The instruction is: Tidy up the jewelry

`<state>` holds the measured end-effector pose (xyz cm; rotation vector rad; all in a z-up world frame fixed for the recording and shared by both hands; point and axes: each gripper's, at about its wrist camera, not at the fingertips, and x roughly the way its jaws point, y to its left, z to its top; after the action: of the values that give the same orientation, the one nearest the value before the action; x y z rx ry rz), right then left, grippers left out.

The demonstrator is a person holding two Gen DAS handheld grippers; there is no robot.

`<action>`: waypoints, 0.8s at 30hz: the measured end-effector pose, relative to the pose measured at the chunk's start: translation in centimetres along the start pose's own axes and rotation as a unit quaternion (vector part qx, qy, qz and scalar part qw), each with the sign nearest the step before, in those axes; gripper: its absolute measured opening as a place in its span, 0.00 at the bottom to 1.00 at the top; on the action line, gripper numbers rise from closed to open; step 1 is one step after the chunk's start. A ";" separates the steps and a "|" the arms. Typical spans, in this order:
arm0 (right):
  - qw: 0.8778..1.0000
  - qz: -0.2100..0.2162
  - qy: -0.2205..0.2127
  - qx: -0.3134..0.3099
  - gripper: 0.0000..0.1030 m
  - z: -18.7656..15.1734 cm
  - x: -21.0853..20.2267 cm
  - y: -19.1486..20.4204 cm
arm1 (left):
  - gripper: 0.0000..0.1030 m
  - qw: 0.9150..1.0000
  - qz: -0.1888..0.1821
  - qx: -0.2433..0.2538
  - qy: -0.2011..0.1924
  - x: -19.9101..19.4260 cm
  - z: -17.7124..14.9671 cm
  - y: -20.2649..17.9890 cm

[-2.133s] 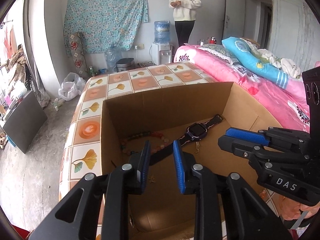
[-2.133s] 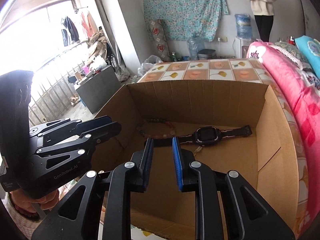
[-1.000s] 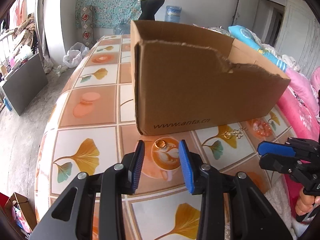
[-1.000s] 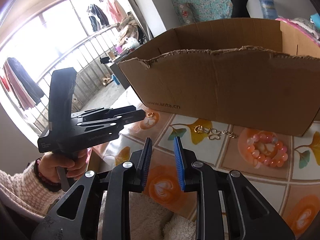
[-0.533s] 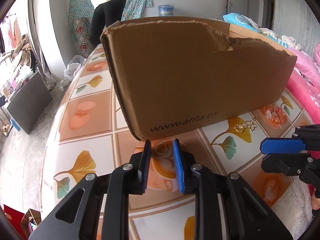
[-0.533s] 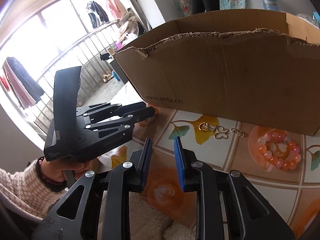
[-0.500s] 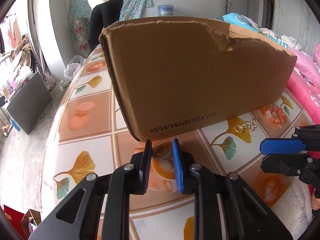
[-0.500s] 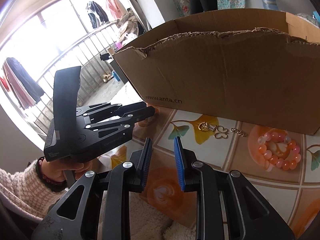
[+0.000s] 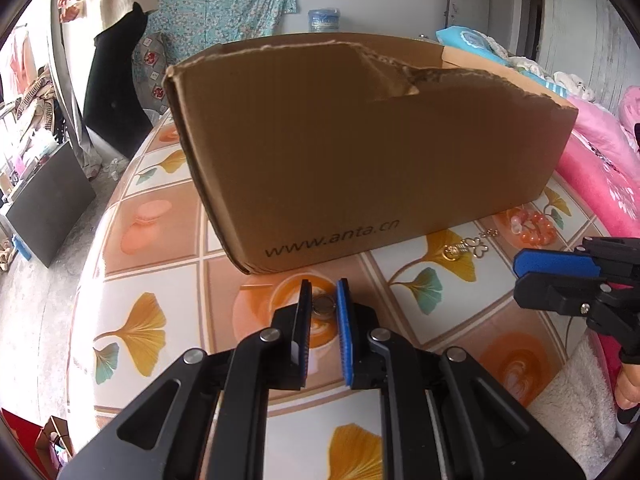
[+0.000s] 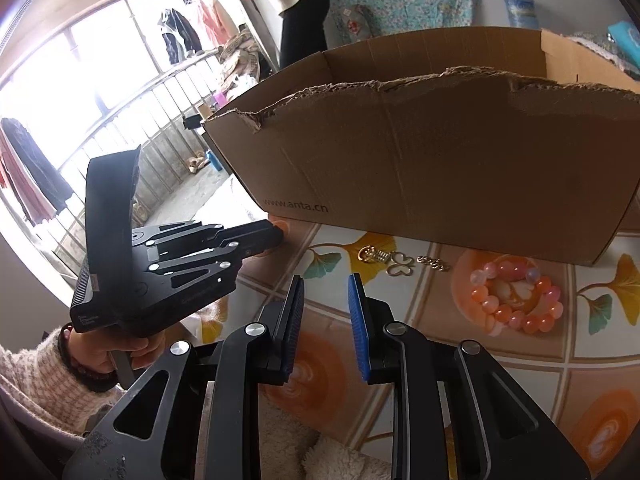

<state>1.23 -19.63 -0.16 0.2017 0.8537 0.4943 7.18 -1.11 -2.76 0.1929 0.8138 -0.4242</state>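
A small silver ring [image 9: 323, 306] lies on the tiled tablecloth [image 9: 160, 280] just in front of the cardboard box [image 9: 380, 160]. My left gripper [image 9: 323, 300] straddles it, jaws closing, with the ring between the blue pads and slim gaps still showing on both sides. In the right wrist view the left gripper [image 10: 278, 236] reaches toward the box [image 10: 460, 160] corner and hides the ring. My right gripper [image 10: 326, 282] hovers near the table's front edge, slightly open and empty. A gold butterfly chain [image 10: 396, 262] and a pink bead bracelet [image 10: 516, 296] lie along the box front.
The box's torn front wall stands close behind the ring. The right gripper [image 9: 520, 276] hangs at the right of the left wrist view, near the chain [image 9: 468, 246] and bracelet [image 9: 532, 226]. A pink bed [image 9: 600, 160] borders the table; a person [image 9: 116, 20] stands at the back.
The left jaws have narrowed around the ring and the gripper has come in closer to it. The right gripper has held still. The person in the background has walked leftward.
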 end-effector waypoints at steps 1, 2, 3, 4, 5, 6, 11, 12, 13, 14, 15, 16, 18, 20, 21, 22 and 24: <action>1.000 -0.008 -0.003 -0.005 0.22 0.0 -0.1 0.1 | 0.11 1.000 -0.004 0.000 0.001 -0.1 -0.1 -0.3; 1.000 -0.014 -0.004 -0.012 0.22 0.1 -0.1 0.3 | 0.11 1.000 -0.007 0.002 0.001 -0.2 -0.1 -0.5; 1.000 -0.020 -0.005 -0.018 0.22 0.1 0.1 0.3 | 0.11 1.000 -0.008 0.004 0.001 -0.2 -0.1 -0.8; 0.999 -0.028 -0.005 -0.026 0.22 0.2 0.3 0.5 | 0.11 1.000 -0.008 0.007 0.000 -0.3 -0.2 -1.0; 0.999 -0.033 -0.004 -0.035 0.22 0.3 0.6 0.7 | 0.11 1.000 -0.007 0.009 -0.001 -0.3 -0.3 -1.1; 0.998 -0.039 -0.003 -0.047 0.22 0.5 0.9 0.9 | 0.11 1.000 -0.004 0.012 -0.002 -0.4 -0.4 -1.3; 0.993 -0.065 0.011 -0.097 0.20 1.3 2.6 1.4 | 0.11 1.000 -0.009 0.005 -0.004 -0.6 -0.7 -1.2; 0.992 -0.069 0.014 -0.106 0.20 1.4 3.0 1.5 | 0.11 1.000 -0.011 0.004 -0.005 -0.7 -0.8 -1.0; 0.991 -0.075 0.017 -0.114 0.20 1.6 3.4 1.6 | 0.11 1.000 -0.012 0.004 -0.005 -0.7 -1.0 -0.9; 0.989 -0.081 0.019 -0.120 0.20 1.7 3.7 1.6 | 0.11 1.000 -0.013 0.003 -0.005 -0.8 -1.0 -0.9; 0.988 -0.085 0.021 -0.127 0.20 1.8 4.0 1.6 | 0.11 1.000 -0.015 0.003 -0.005 -0.8 -1.0 -0.8; 0.987 -0.088 0.023 -0.133 0.20 2.0 4.2 1.7 | 0.11 1.000 -0.016 0.003 -0.005 -0.8 -1.1 -0.8; 0.984 -0.096 0.030 -0.148 0.20 2.1 4.5 1.9 | 0.11 1.000 -0.019 0.002 -0.006 -0.8 -1.1 -0.6; 0.981 -0.102 0.038 -0.163 0.19 2.1 4.9 2.0 | 0.11 1.000 -0.022 0.002 -0.007 -0.8 -1.1 -0.4; 0.979 -0.105 0.039 -0.170 0.19 2.1 5.1 2.2 | 0.11 1.000 -0.022 0.002 -0.007 -0.8 -1.1 -0.2; 0.978 -0.106 0.041 -0.175 0.17 2.1 5.2 2.3 | 0.11 1.000 -0.023 0.001 -0.007 -0.8 -1.1 -0.2; 0.977 -0.102 0.046 -0.181 0.15 2.3 5.3 2.3 | 0.11 1.000 -0.025 0.000 -0.008 -0.8 -1.1 0.0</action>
<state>5.11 -14.95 -1.42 -0.2432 0.8496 0.4595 5.99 -0.55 -2.90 0.1693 0.8047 -0.4725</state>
